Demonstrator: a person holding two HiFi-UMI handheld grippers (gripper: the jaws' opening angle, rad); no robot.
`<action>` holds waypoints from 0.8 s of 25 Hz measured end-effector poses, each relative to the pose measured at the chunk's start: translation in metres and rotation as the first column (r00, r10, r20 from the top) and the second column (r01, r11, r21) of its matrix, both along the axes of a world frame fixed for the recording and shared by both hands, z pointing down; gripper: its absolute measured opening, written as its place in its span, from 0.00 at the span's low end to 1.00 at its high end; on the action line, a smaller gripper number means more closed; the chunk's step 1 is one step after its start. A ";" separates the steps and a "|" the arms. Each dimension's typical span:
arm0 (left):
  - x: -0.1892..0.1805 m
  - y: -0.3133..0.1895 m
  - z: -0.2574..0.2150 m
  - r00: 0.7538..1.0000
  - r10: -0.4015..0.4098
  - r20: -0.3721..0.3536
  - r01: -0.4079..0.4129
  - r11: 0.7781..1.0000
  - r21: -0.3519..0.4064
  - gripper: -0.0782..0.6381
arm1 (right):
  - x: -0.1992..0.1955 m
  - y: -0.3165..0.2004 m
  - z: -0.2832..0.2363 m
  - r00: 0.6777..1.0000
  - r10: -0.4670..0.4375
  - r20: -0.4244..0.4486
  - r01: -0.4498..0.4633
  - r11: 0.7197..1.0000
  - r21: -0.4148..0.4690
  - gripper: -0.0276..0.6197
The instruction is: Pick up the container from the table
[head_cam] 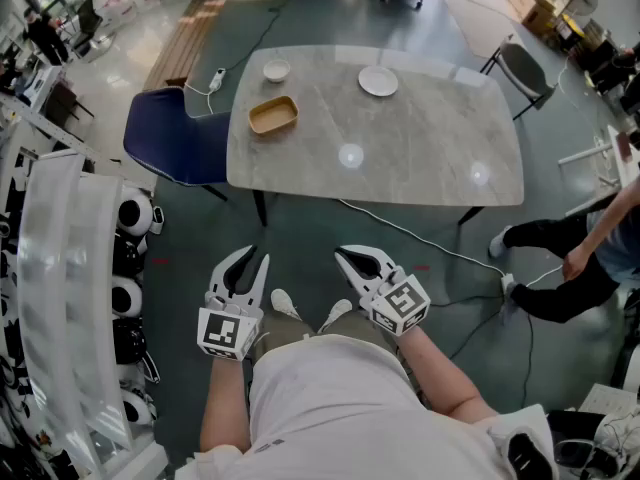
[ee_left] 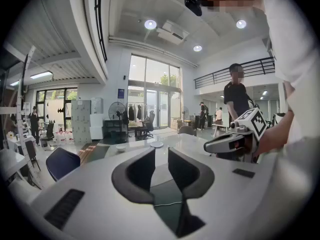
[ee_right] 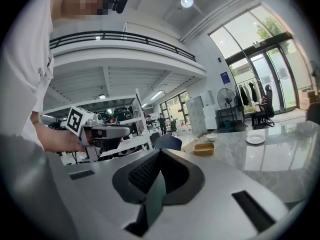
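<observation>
The container [head_cam: 273, 115], a shallow tan rectangular tray, sits near the left end of the grey marble table [head_cam: 420, 158]; it shows small and far off in the right gripper view [ee_right: 204, 148]. Both grippers hang over the floor, well short of the table's near edge. My left gripper [head_cam: 254, 256] [ee_left: 161, 151] is open, with a gap between its dark pads and nothing in it. To its right, my right gripper [head_cam: 342, 256] [ee_right: 160, 153] has its fingertips meeting and holds nothing.
A small white bowl [head_cam: 276, 69] and a white plate [head_cam: 378, 81] stand on the table's far side. A blue chair [head_cam: 175, 143] stands at the table's left end. A cable [head_cam: 420, 238] runs across the floor. A crouching person [head_cam: 575, 258] is at right, shelving [head_cam: 60, 268] at left.
</observation>
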State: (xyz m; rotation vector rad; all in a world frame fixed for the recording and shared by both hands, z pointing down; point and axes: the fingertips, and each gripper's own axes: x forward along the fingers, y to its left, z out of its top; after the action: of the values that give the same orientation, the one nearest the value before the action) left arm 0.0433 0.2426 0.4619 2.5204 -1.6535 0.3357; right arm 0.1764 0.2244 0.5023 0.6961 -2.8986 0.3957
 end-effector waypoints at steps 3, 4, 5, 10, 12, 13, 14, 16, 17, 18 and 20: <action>-0.038 0.006 0.006 1.000 -0.016 -0.011 0.016 1.000 -0.008 0.21 | -0.029 0.003 0.002 1.000 -0.005 -0.011 0.005 1.000 0.013 0.06; -0.049 0.009 0.009 1.000 -0.021 -0.013 0.021 1.000 -0.014 0.21 | -0.038 0.004 0.002 1.000 -0.006 -0.016 0.006 1.000 0.014 0.06; -0.059 0.012 0.013 1.000 -0.025 -0.016 0.025 0.999 -0.020 0.21 | -0.047 0.005 0.002 1.000 -0.006 -0.021 0.006 1.000 0.013 0.06; -0.104 0.012 0.017 0.999 -0.036 -0.040 0.035 0.999 -0.027 0.22 | -0.087 -0.001 -0.001 0.999 -0.012 -0.049 0.013 1.000 0.011 0.06; -0.126 0.010 0.019 0.998 -0.044 -0.053 0.042 0.999 -0.025 0.22 | -0.107 -0.006 0.002 0.998 -0.019 -0.068 0.019 1.000 -0.001 0.06; -0.138 0.009 0.020 0.997 -0.045 -0.065 0.043 0.999 -0.027 0.22 | -0.117 -0.008 0.003 0.997 -0.021 -0.076 0.020 1.000 -0.009 0.06; -0.148 0.009 0.022 0.996 -0.043 -0.079 0.041 0.999 -0.031 0.22 | -0.128 -0.009 0.005 0.996 -0.023 -0.082 0.021 1.000 -0.015 0.06; -0.169 0.010 0.026 0.995 -0.038 -0.094 0.035 0.999 -0.040 0.22 | -0.148 -0.010 0.007 0.995 -0.031 -0.092 0.029 0.999 -0.015 0.06; -0.179 0.010 0.029 0.995 -0.038 -0.094 0.034 0.998 -0.045 0.22 | -0.157 -0.011 0.008 0.994 -0.036 -0.100 0.035 0.999 -0.013 0.06; -0.189 0.009 0.032 0.995 -0.042 -0.093 0.037 0.998 -0.050 0.22 | -0.166 -0.012 0.009 0.993 -0.043 -0.108 0.042 0.999 -0.012 0.06; -0.205 0.007 0.038 0.993 -0.053 -0.101 0.047 0.997 -0.063 0.22 | -0.182 -0.016 0.011 0.990 -0.056 -0.127 0.054 0.998 -0.015 0.06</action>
State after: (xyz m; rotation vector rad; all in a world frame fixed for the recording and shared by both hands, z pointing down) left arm -0.1619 0.2499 0.4997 2.4050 -1.6398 0.2436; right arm -0.0058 0.2083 0.5136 0.6146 -2.7862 0.3478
